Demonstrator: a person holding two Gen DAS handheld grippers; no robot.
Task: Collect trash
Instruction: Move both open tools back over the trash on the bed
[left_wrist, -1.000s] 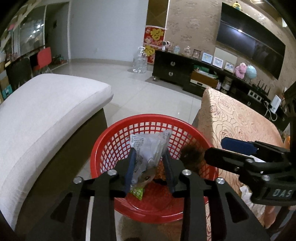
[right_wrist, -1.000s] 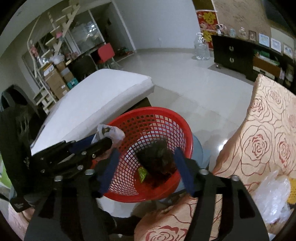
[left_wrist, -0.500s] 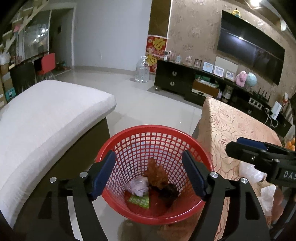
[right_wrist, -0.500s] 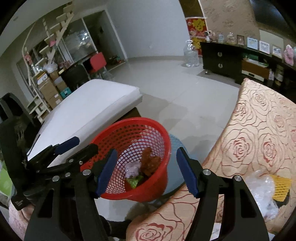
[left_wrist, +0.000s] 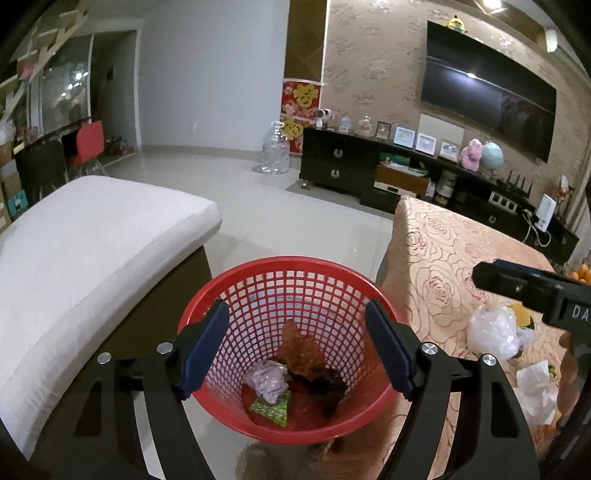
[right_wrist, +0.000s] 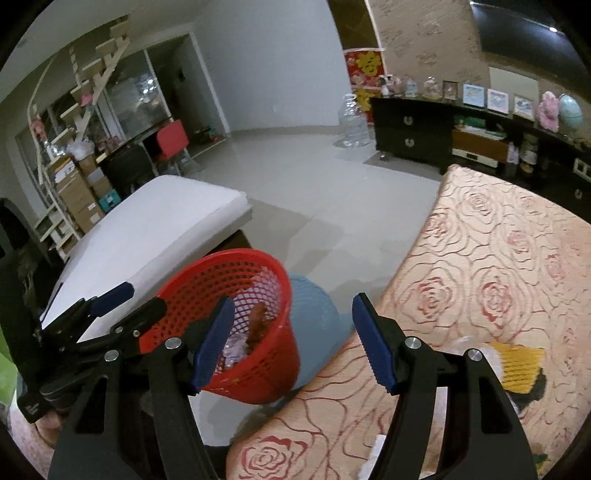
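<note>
A red mesh basket (left_wrist: 236, 295) stands on the floor between sofa and table; it also shows in the right wrist view (right_wrist: 184, 291). Inside lie a crumpled plastic wrapper (left_wrist: 267, 380), a green packet (left_wrist: 271, 408) and brown scraps (left_wrist: 299, 350). My left gripper (left_wrist: 295, 350) is open and empty above the basket. My right gripper (right_wrist: 291, 343) is open and empty, over the table's left edge beside the basket. On the table lie a white plastic bag (left_wrist: 491, 332), crumpled tissue (left_wrist: 535, 387) and a yellow foam net (right_wrist: 517, 365).
A white-cushioned sofa (left_wrist: 85, 251) is left of the basket. The rose-patterned table (right_wrist: 498, 258) is on the right. A blue bin (right_wrist: 314, 314) stands behind the red basket. A dark TV cabinet (left_wrist: 369, 173) lines the far wall.
My left gripper opened and dropped the plastic wrapper into the basket; my right dropped the brown scrap. Both have since lifted, and the right has swung toward the table.
</note>
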